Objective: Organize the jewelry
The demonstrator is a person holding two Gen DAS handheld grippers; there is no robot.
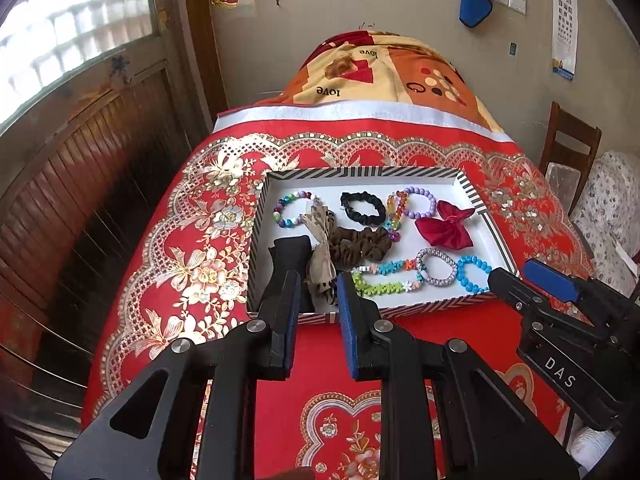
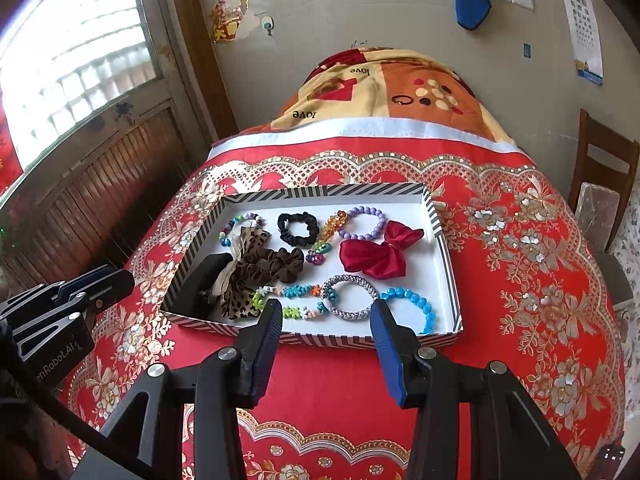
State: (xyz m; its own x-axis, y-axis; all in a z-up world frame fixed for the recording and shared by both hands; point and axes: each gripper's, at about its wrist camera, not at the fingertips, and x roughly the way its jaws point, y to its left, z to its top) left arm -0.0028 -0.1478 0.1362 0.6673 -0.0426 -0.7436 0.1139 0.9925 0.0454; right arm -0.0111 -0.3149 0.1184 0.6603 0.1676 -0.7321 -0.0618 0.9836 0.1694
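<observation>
A striped-rim white tray (image 1: 360, 172) (image 2: 320, 190) on the red cloth holds a black scrunchie (image 1: 362, 208), a brown scrunchie (image 1: 360, 244), a red bow (image 1: 446, 226), a leopard bow (image 1: 320, 256), a silver bracelet (image 2: 348, 278), a blue bead bracelet (image 2: 404, 292) and a flower-bead chain (image 2: 296, 290). My left gripper (image 1: 316, 284) hovers at the tray's near left corner with a narrow gap and nothing between its pads. My right gripper (image 2: 325, 308) stands open just in front of the silver bracelet, holding nothing.
A red flowered cloth (image 2: 520, 240) covers the table, with a patterned blanket (image 1: 392, 72) heaped behind it. A wooden chair (image 1: 572, 140) stands at the right and a wooden panel and window at the left. A black block (image 1: 290, 252) lies in the tray's left corner.
</observation>
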